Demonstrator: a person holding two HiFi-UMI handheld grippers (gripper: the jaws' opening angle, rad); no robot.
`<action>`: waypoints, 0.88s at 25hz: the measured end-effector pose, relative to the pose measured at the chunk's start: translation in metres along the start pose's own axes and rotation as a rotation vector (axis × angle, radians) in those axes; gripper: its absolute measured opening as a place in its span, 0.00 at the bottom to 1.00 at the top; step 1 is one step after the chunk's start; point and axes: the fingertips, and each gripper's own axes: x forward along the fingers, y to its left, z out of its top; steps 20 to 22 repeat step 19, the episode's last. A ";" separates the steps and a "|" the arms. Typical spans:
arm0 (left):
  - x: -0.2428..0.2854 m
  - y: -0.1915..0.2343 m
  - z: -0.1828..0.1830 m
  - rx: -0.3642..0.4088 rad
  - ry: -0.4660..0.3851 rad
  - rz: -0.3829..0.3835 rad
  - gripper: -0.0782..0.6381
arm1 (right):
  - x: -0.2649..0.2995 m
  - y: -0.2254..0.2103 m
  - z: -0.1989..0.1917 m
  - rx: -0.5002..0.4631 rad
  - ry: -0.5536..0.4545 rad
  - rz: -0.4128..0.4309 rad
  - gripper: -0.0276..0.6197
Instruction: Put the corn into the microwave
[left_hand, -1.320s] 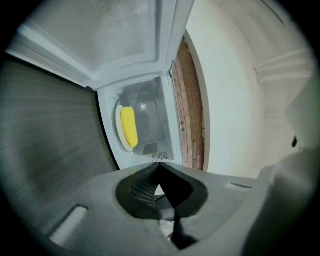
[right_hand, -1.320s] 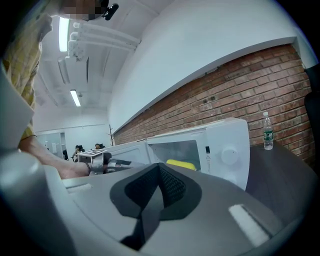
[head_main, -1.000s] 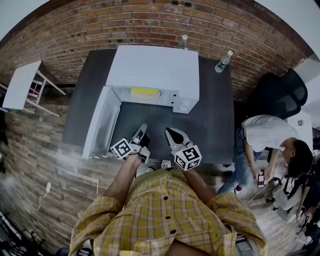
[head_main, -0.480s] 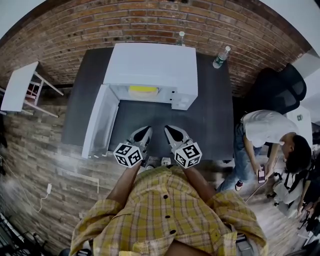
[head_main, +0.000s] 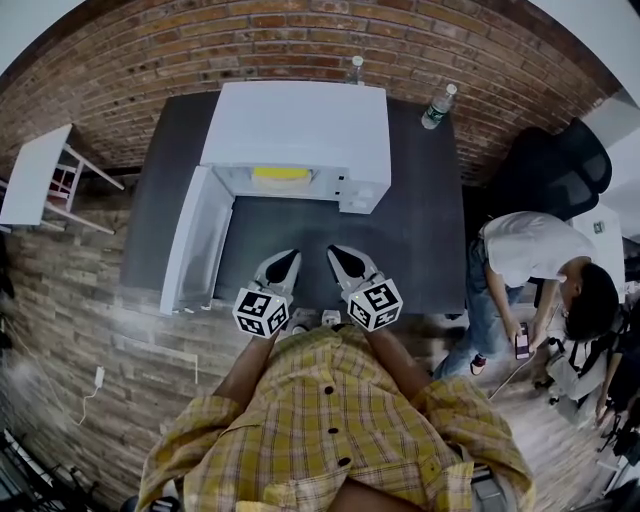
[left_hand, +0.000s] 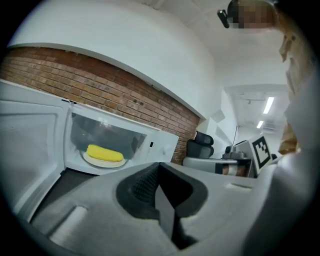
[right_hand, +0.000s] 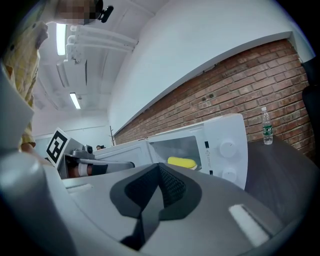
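Note:
The yellow corn (head_main: 281, 173) lies on the round plate inside the white microwave (head_main: 300, 125), whose door (head_main: 192, 240) stands swung open to the left. The corn (left_hand: 105, 153) shows in the left gripper view, and the corn (right_hand: 181, 162) in the right gripper view too. My left gripper (head_main: 283, 264) and right gripper (head_main: 344, 262) hover side by side over the dark table's near edge, well short of the microwave. Both are shut with nothing between the jaws.
Two plastic water bottles (head_main: 437, 105) (head_main: 356, 68) stand at the back of the dark table (head_main: 430, 230). A person (head_main: 535, 265) bends over at the right beside a black office chair (head_main: 560, 175). A white side table (head_main: 35, 170) stands at the left.
My left gripper has drawn back from near the open door and turned upright beside the right one. Both grippers have pulled slightly toward my body.

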 end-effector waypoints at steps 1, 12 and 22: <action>0.000 0.001 0.001 0.003 0.000 0.007 0.11 | 0.000 0.000 0.000 0.001 0.000 0.002 0.05; 0.001 0.001 -0.002 0.030 0.011 0.041 0.11 | -0.001 -0.003 0.000 0.007 0.000 0.010 0.05; 0.004 -0.002 0.000 0.044 0.009 0.048 0.11 | -0.003 -0.005 0.000 0.008 0.001 0.014 0.05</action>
